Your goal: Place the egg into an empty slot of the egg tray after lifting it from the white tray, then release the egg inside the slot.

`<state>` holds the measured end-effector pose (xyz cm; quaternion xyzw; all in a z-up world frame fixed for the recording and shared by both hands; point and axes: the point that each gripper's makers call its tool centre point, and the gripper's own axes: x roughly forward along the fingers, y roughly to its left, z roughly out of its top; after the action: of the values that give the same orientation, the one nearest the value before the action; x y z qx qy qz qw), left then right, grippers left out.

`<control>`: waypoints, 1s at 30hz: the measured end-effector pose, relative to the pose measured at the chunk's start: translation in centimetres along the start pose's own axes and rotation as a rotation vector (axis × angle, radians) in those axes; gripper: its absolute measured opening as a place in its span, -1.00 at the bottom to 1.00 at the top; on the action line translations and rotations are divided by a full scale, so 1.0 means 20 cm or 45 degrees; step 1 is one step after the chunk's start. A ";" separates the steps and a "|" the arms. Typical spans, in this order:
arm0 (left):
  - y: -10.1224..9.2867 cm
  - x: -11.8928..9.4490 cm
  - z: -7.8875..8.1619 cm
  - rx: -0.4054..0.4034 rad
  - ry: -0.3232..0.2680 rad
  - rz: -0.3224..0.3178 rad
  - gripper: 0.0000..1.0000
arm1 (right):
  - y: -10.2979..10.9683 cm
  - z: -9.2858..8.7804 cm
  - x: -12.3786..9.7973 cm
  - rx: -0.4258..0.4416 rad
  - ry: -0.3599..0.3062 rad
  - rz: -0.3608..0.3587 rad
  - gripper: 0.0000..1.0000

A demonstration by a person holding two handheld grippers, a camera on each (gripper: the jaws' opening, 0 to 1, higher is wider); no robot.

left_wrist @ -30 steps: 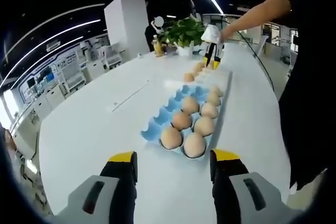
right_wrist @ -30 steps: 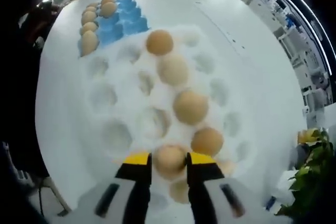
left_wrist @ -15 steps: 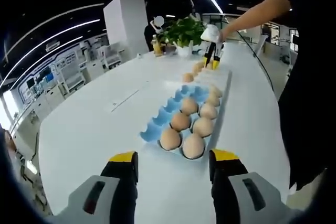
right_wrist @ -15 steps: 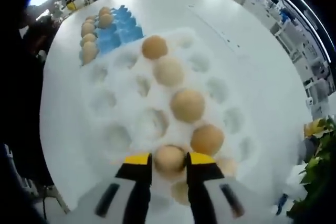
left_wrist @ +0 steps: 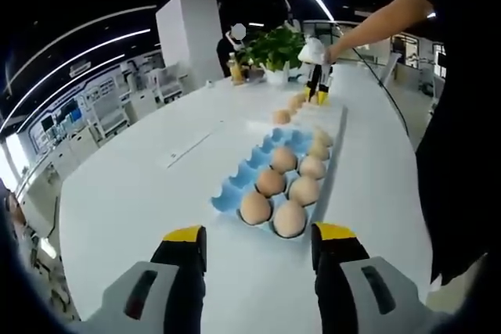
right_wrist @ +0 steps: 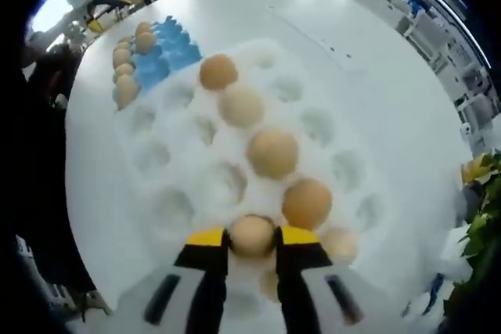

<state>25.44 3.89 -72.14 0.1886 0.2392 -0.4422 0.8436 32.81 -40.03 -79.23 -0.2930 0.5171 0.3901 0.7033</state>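
Pale brown egg (right_wrist: 252, 235): clamped in right gripper (right_wrist: 250, 242), now raised above white tray (right_wrist: 156, 163); next, blue egg tray (left_wrist: 249, 171); left gripper (left_wrist: 258, 242) wide, idle

The left gripper view looks low along the white table (left_wrist: 125, 193) past the blue egg tray (left_wrist: 258, 163), while the right gripper view looks steeply down, close over the white tray (right_wrist: 196, 185), facing back toward that same blue egg tray (right_wrist: 160, 56).

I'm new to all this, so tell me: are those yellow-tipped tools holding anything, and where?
The right tool grips an egg by its two sides, over the white tray. The left tool is open, holding nothing.
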 end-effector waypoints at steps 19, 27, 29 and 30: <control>0.01 0.01 0.01 0.004 -0.024 -0.010 0.13 | 0.10 0.09 -0.16 -0.175 0.036 0.000 -0.55; -0.01 0.02 0.01 -0.009 -0.035 -0.032 0.40 | 0.11 0.12 -0.18 -0.187 0.013 0.003 -0.55; -0.02 0.03 0.01 -0.006 -0.032 -0.035 0.45 | 0.12 0.14 -0.18 -0.197 0.004 0.005 -0.55; -0.02 0.03 0.01 -0.005 -0.024 -0.039 0.44 | 0.13 0.15 -0.18 -0.194 0.001 0.012 -0.55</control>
<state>25.44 3.27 -72.42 0.1791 0.2348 -0.4564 0.8394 31.42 -37.11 -74.92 -0.3435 0.4876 0.4315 0.6769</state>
